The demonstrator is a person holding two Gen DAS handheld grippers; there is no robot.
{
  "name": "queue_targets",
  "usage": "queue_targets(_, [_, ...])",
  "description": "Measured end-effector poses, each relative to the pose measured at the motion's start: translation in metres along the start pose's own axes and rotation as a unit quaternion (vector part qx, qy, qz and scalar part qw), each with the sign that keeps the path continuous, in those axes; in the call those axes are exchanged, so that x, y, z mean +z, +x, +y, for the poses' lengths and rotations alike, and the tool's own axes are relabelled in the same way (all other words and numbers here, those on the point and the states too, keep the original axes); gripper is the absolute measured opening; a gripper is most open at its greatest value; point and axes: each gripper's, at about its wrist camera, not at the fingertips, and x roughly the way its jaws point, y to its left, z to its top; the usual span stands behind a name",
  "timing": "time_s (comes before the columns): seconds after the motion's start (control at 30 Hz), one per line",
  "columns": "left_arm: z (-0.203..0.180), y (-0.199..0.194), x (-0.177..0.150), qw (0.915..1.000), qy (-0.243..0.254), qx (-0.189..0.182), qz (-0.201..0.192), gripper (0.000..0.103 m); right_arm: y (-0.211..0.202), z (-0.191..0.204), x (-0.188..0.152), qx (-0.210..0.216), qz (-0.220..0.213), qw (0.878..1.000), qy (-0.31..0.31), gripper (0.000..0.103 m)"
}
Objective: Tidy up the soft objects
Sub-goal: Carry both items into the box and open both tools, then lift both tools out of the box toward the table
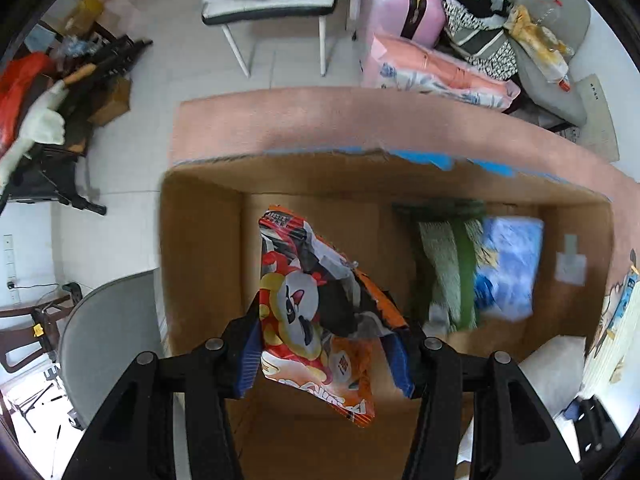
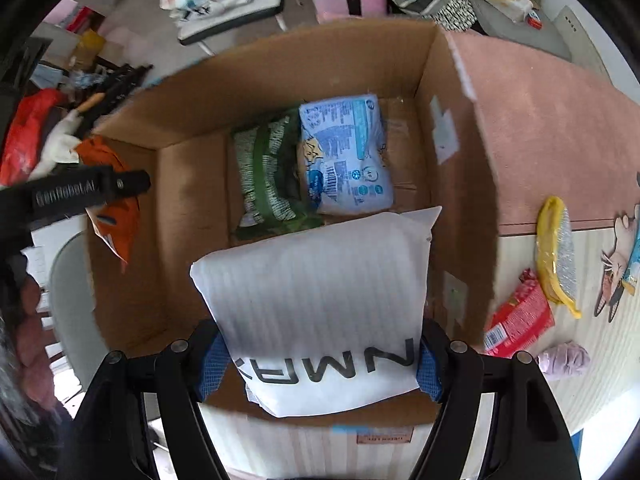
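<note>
My left gripper (image 1: 326,354) is shut on an orange snack bag (image 1: 316,312) printed with a cartoon panda, hanging over the open cardboard box (image 1: 200,256). My right gripper (image 2: 320,364) is shut on a white padded mailer (image 2: 320,292) with black letters, held above the same box (image 2: 132,280). On the box floor lie a green patterned pack (image 2: 264,176) and a blue-and-white tissue pack (image 2: 344,156), side by side. The left gripper (image 2: 88,194) with the orange bag (image 2: 116,220) shows at the left edge of the right wrist view.
The box stands on a pink mat (image 2: 552,128). To its right lie a yellow bubble pouch (image 2: 556,256), a red packet (image 2: 520,316) and a lilac cloth ball (image 2: 564,360). Behind are a chair (image 1: 268,4), a pink suitcase (image 1: 400,8) and piled bags.
</note>
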Motion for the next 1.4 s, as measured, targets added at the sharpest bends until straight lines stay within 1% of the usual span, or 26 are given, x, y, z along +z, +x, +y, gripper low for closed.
queue_targets(0.13, [-0.01,0.024,0.019,0.9996,0.016,-0.006,0.023,0.05,0.028,-0.002,0.01,-0.017,0.019,1.0,0.012,0.077])
queue_targets(0.23, [-0.017,0.037,0.026,0.9989,0.024,-0.011,0.04,0.05,0.042,-0.003,0.013,-0.022,0.031,0.999,0.017,0.077])
queue_targets(0.27, [-0.017,0.04,0.028,0.9987,0.027,-0.011,0.043,0.052,0.044,-0.003,0.013,-0.025,0.034,0.999,0.017,0.077])
queue_targets(0.33, [-0.02,0.046,0.03,0.9983,0.03,-0.003,0.05,0.052,0.053,-0.004,0.016,-0.031,0.047,0.998,0.022,0.079])
queue_targets(0.43, [-0.018,0.049,0.031,0.9973,0.024,-0.021,0.066,0.052,0.065,-0.011,0.017,-0.028,0.073,0.997,0.027,0.083])
queue_targets(0.47, [-0.017,0.047,0.031,0.9973,0.024,-0.024,0.065,0.056,0.065,-0.011,0.017,-0.028,0.072,0.997,0.029,0.086])
queue_targets(0.5, [-0.016,0.043,0.031,0.9977,0.021,-0.026,0.06,0.061,0.064,-0.012,0.017,-0.028,0.07,0.997,0.028,0.088])
queue_targets(0.53, [-0.016,0.039,0.031,0.9978,0.019,-0.03,0.055,0.073,0.061,-0.011,0.017,-0.027,0.066,0.997,0.025,0.089])
queue_targets(0.57, [-0.016,0.033,0.031,0.998,0.02,-0.035,0.049,0.082,0.056,-0.01,0.017,-0.032,0.063,0.997,0.024,0.091])
queue_targets(0.6, [-0.016,0.029,0.031,0.9983,0.02,-0.033,0.043,0.085,0.052,-0.01,0.018,-0.033,0.058,0.997,0.023,0.098])
queue_targets(0.67, [-0.015,0.017,0.029,0.9989,0.021,-0.029,0.029,0.095,0.04,-0.008,0.02,-0.031,0.046,0.998,0.019,0.103])
queue_targets(0.7, [-0.014,0.01,0.027,0.9992,0.022,-0.027,0.021,0.097,0.036,-0.007,0.02,-0.032,0.042,0.998,0.018,0.103])
queue_targets(0.8, [-0.009,-0.011,0.016,0.9995,0.022,-0.021,-0.002,0.097,0.016,-0.001,0.021,-0.038,0.021,0.999,0.01,0.103])
queue_targets(0.87, [-0.004,-0.021,0.006,0.9995,0.018,-0.023,-0.013,0.097,0.001,0.001,0.018,-0.047,0.001,0.999,0.001,0.103])
queue_targets(0.93, [0.0,-0.036,-0.01,0.9991,0.018,-0.022,-0.03,0.097,-0.012,0.001,0.01,-0.049,-0.014,0.999,-0.005,0.103])
queue_targets(0.97, [0.001,-0.039,-0.014,0.999,0.017,-0.022,-0.035,0.097,-0.019,0.001,0.007,-0.051,-0.021,0.998,-0.009,0.103])
queue_targets(1.03, [0.004,-0.055,-0.034,0.9982,0.017,-0.021,-0.053,0.097,-0.033,0.001,0.001,-0.05,-0.035,0.998,-0.017,0.103])
queue_targets(1.17, [0.004,-0.075,-0.063,0.9963,0.015,-0.021,-0.082,0.097,-0.059,-0.009,-0.029,-0.048,-0.06,0.997,-0.027,0.103])
queue_targets(1.23, [0.005,-0.09,-0.085,0.9943,0.013,-0.022,-0.103,0.097,-0.073,-0.008,-0.044,-0.049,-0.076,0.995,-0.033,0.103])
queue_targets(1.33, [0.003,-0.104,-0.105,0.9924,0.01,-0.026,-0.12,0.097,-0.085,-0.01,-0.063,-0.045,-0.095,0.994,-0.041,0.103])
queue_targets(1.4, [0.003,-0.115,-0.124,0.9907,0.01,-0.025,-0.134,0.097,-0.094,-0.011,-0.076,-0.051,-0.112,0.991,-0.048,0.103])
